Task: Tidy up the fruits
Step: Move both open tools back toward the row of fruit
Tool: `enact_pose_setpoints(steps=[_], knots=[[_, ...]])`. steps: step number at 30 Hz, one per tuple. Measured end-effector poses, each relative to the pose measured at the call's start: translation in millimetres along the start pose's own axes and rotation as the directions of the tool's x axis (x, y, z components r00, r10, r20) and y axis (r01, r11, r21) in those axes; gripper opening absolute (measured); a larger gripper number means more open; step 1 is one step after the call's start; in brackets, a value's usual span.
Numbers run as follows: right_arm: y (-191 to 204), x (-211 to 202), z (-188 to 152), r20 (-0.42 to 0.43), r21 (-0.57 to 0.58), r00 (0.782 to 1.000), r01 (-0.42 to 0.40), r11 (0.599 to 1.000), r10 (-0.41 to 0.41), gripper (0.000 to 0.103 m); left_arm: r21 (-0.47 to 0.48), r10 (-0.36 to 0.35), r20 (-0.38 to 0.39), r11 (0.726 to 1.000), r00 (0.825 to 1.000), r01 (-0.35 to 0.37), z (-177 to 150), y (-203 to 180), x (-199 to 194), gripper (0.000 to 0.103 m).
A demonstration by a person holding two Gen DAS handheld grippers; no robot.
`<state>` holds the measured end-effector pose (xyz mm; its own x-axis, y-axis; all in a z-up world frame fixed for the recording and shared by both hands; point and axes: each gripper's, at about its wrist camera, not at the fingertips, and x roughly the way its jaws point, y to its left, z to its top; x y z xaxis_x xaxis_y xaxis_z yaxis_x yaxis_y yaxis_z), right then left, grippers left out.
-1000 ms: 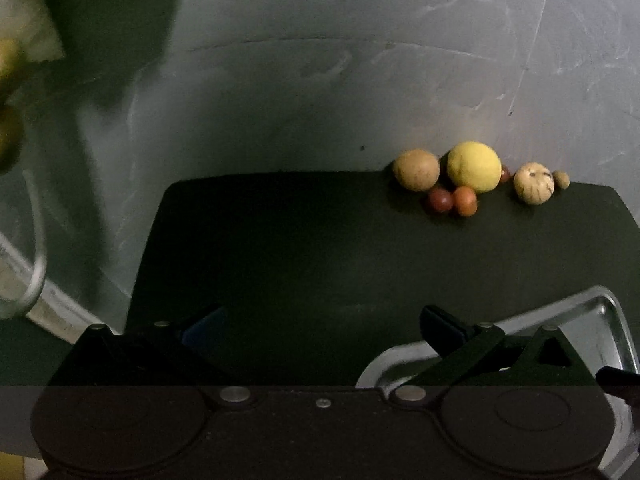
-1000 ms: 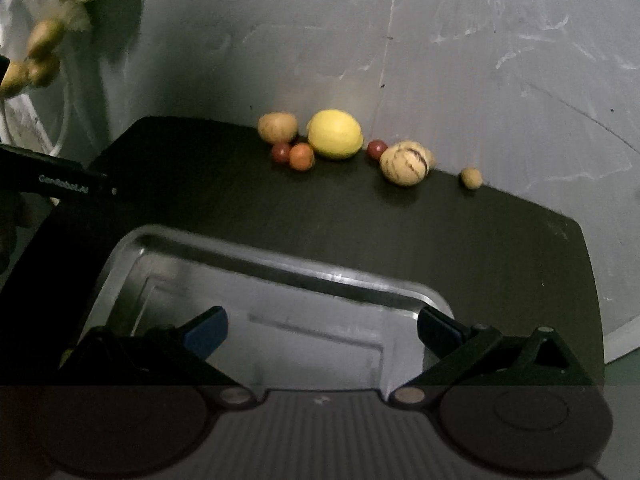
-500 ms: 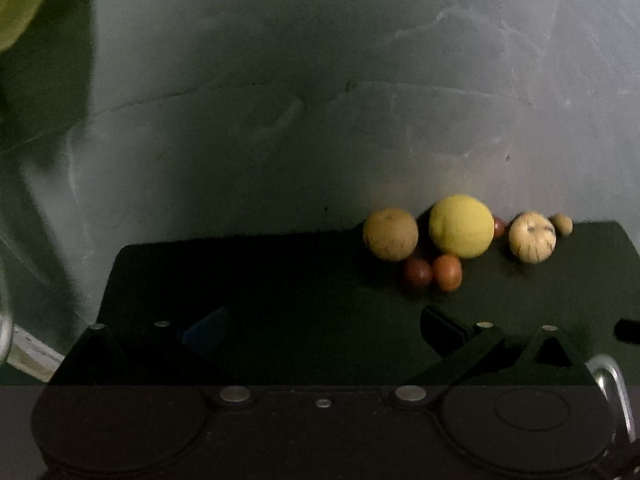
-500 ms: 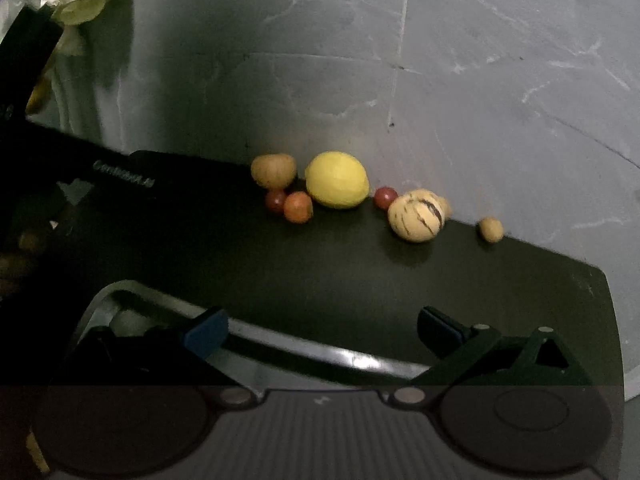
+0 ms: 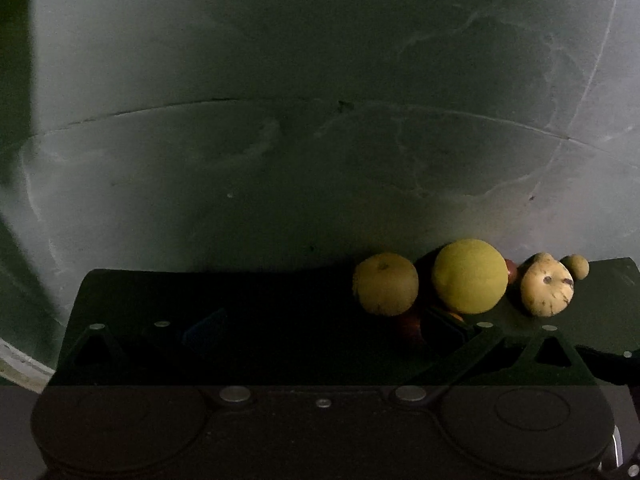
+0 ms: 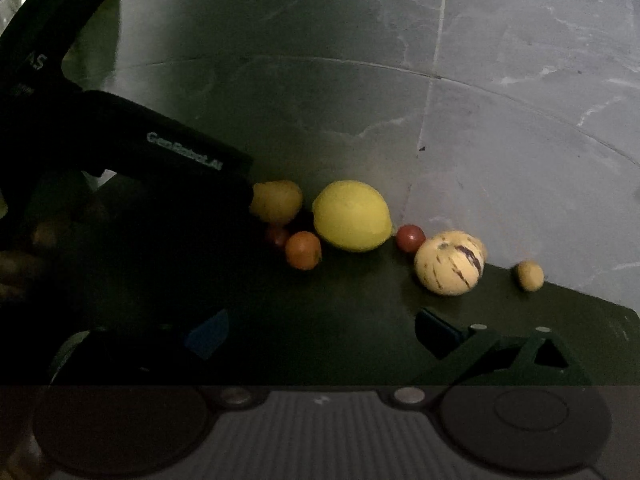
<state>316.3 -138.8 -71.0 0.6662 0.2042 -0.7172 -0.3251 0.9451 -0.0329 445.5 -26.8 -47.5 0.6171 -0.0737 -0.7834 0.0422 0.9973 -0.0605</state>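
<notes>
A: Which step is this, would you say?

B: The approach, as I judge it. Nothing is picked up. The left gripper (image 5: 324,326) is low over the dark mat (image 5: 240,300), fingers spread and empty, nosing toward the row of fruit at the mat's far edge.

A: Where is the fruit relative to it?

B: Right of centre in the left wrist view. A brownish-yellow round fruit (image 5: 385,284) sits just above and left of the right-hand finger tip; the big lemon (image 5: 469,276) is just above that tip. Two small reddish fruits lie partly behind the tip, hard to make out there.

A: And from the other side?

B: In the right wrist view the left gripper's body (image 6: 120,184) fills the left of the frame, its front almost at the round fruit (image 6: 276,202). The small orange fruit (image 6: 303,255) and a darker red one (image 6: 277,236) sit below it, then the lemon (image 6: 351,216), a cherry tomato (image 6: 410,238), a striped pepino melon (image 6: 448,267) and a small tan fruit (image 6: 529,275) toward the right.

A: The right gripper (image 6: 320,334)?

B: Spread too, holding nothing, well back from the row.

A: Next move?

B: Probably shift left to straddle the round fruit, then close gently; neighbours could roll.
</notes>
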Motion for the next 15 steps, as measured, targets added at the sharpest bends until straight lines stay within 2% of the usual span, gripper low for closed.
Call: enact_pose_setpoints(steps=[15], knots=[[-7.2,29.0,17.2,0.029,0.042,0.999,-0.028,0.999,0.027,0.068,-0.022,-0.037,-0.019,0.999,0.999,0.036,16.6,-7.6,32.4,0.102]])
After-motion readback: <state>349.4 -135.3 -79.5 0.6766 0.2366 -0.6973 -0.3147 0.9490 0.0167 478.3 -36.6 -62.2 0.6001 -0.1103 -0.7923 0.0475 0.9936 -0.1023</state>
